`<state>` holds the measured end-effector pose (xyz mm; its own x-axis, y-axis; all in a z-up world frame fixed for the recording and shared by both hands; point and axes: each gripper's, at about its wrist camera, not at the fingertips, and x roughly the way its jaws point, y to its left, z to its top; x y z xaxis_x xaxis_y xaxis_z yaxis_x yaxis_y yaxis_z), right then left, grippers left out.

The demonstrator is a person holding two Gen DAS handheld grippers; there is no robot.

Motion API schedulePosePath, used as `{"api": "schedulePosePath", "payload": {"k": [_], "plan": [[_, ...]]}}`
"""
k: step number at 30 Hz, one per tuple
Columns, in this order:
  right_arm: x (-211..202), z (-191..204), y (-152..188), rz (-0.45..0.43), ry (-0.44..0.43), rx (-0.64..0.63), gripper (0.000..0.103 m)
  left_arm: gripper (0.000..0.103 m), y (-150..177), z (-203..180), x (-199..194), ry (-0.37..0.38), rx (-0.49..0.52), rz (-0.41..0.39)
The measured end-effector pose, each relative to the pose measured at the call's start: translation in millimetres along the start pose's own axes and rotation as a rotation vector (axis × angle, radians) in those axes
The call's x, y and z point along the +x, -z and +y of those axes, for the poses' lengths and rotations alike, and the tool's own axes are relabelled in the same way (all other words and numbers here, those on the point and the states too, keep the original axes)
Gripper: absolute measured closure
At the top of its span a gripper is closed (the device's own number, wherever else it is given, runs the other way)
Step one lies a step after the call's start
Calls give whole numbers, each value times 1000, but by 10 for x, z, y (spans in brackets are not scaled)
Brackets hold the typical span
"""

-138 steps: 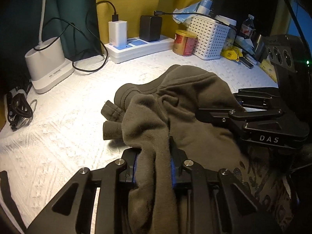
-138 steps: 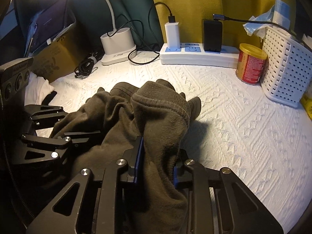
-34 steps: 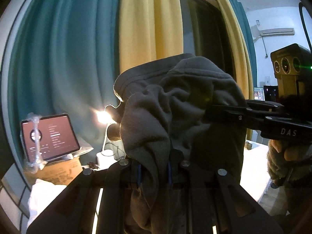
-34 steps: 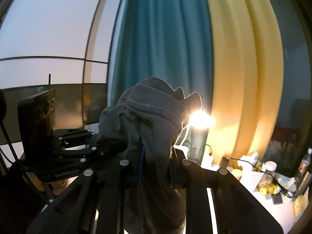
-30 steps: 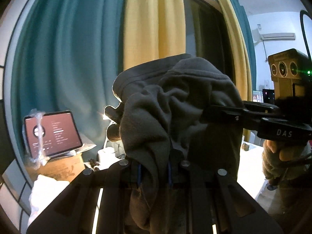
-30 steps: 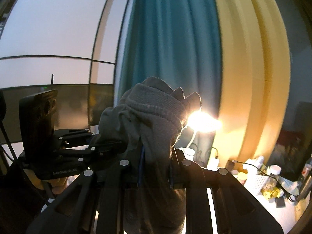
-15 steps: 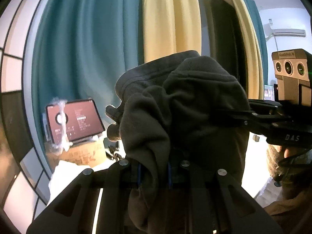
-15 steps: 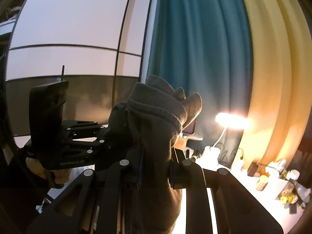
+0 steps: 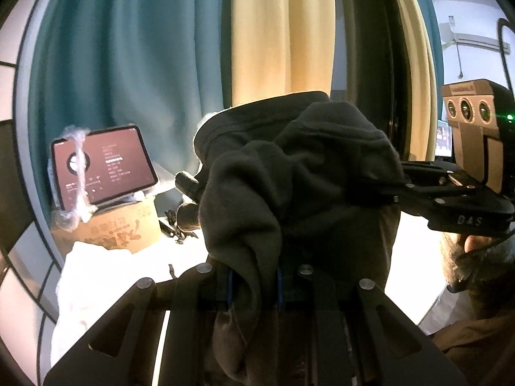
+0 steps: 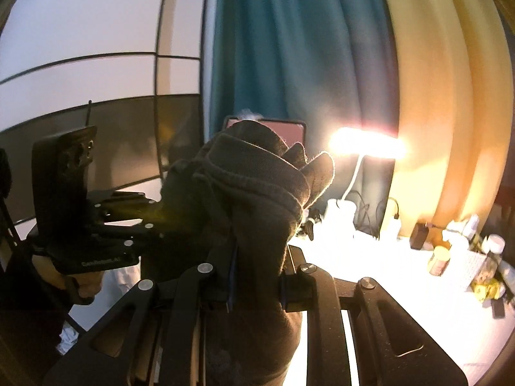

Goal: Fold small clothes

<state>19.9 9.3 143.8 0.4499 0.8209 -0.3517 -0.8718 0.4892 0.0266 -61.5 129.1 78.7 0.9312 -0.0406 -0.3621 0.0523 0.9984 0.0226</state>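
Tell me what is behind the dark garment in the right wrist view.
Behind the dark garment a tablet's top edge shows, against the teal curtain. Its screen and stand are covered by the cloth.

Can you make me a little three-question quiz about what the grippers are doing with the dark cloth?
1. True or false: the dark olive fleece garment is lying flat on the white table.
2. What does the left hand-held gripper hold? A) the lit tablet with the reddish screen B) the garment C) nothing
3. Fill in: the right hand-held gripper is shut on the ____.

Key: 1 false, it is lifted up in front of the teal curtain; 2 B; 3 garment.
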Motion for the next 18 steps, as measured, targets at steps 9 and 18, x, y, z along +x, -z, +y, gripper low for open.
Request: {"api": "schedulePosePath", "payload": {"k": [9,18], "plan": [[384,-305,95,66,4,59,82,86,42,134,427,14,-21,74],[857,-559,159,129,3,122,82,86,100,311,765,27,-39,145]]}}
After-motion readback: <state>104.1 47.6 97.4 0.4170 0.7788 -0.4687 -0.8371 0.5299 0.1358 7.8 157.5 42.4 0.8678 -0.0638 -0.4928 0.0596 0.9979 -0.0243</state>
